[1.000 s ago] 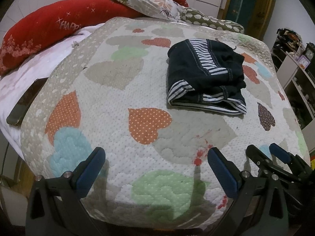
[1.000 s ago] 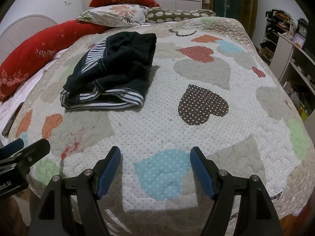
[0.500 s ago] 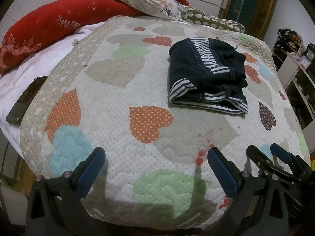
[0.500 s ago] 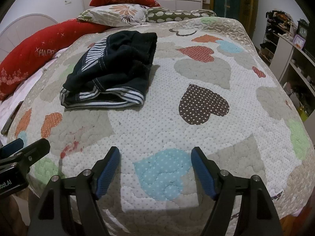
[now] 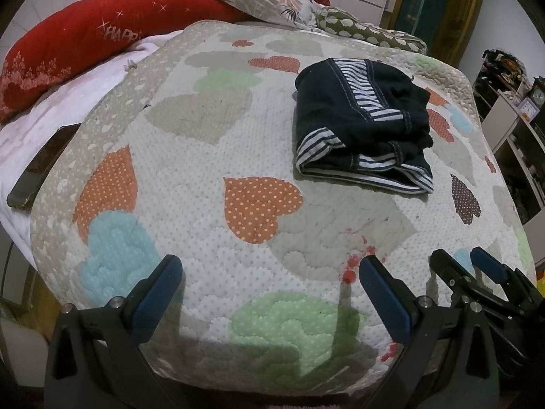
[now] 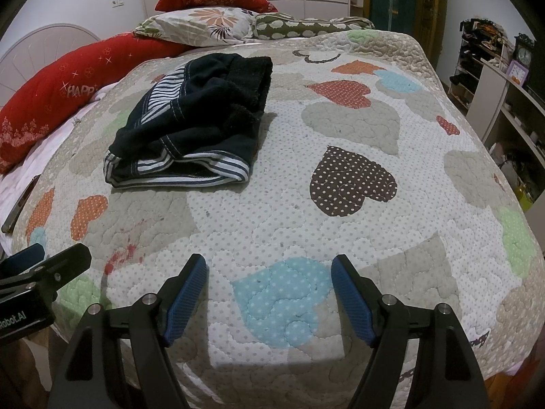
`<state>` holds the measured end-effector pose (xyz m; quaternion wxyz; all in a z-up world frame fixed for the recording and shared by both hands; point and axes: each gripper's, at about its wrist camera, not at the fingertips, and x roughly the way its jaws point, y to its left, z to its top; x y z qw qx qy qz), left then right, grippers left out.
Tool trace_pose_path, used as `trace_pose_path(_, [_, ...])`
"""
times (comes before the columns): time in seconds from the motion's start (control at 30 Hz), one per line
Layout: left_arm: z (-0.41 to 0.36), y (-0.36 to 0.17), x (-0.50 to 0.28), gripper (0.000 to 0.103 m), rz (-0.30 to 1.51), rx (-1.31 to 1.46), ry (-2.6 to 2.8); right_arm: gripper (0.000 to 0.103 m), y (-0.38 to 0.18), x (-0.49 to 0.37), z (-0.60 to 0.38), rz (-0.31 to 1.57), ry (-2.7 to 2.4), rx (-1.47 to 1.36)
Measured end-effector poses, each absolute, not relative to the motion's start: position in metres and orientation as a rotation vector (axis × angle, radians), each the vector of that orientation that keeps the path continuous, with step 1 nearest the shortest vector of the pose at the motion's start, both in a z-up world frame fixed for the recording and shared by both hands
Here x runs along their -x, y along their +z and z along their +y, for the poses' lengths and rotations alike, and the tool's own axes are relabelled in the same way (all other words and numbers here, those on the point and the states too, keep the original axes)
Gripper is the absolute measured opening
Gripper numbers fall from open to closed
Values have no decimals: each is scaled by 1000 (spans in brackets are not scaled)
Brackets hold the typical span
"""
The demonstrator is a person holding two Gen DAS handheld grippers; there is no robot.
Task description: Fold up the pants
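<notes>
Dark navy pants [image 5: 361, 126] with striped trim lie folded in a compact bundle on the heart-patterned quilt [image 5: 211, 170]; they also show in the right wrist view [image 6: 194, 126]. My left gripper [image 5: 269, 269] is open and empty above the quilt's near edge, well short of the pants. My right gripper [image 6: 269, 269] is open and empty above the near edge too, to the right of the pants. The right gripper also shows in the left wrist view [image 5: 466, 266], and the left gripper in the right wrist view [image 6: 51, 255].
A long red pillow [image 5: 85, 44], a floral pillow [image 6: 201, 24] and a green spotted pillow [image 6: 306, 25] lie at the bed's head. A dark phone [image 5: 41, 167] rests on the pink sheet at left. Shelves [image 6: 504, 95] stand at right.
Both grippers have drifted very slightly; the pants appear a little lower and nearer in both views. Both grippers stay open and empty. The pants have not been touched.
</notes>
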<state>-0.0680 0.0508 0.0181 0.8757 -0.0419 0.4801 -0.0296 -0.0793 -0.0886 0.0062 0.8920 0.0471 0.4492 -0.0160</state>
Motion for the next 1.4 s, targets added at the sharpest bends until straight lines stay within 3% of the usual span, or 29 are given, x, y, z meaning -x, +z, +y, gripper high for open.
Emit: trace_pose_path(1.4, [44, 6, 57, 103, 1037, 57, -40, 83, 4, 64, -76, 901, 0, -13])
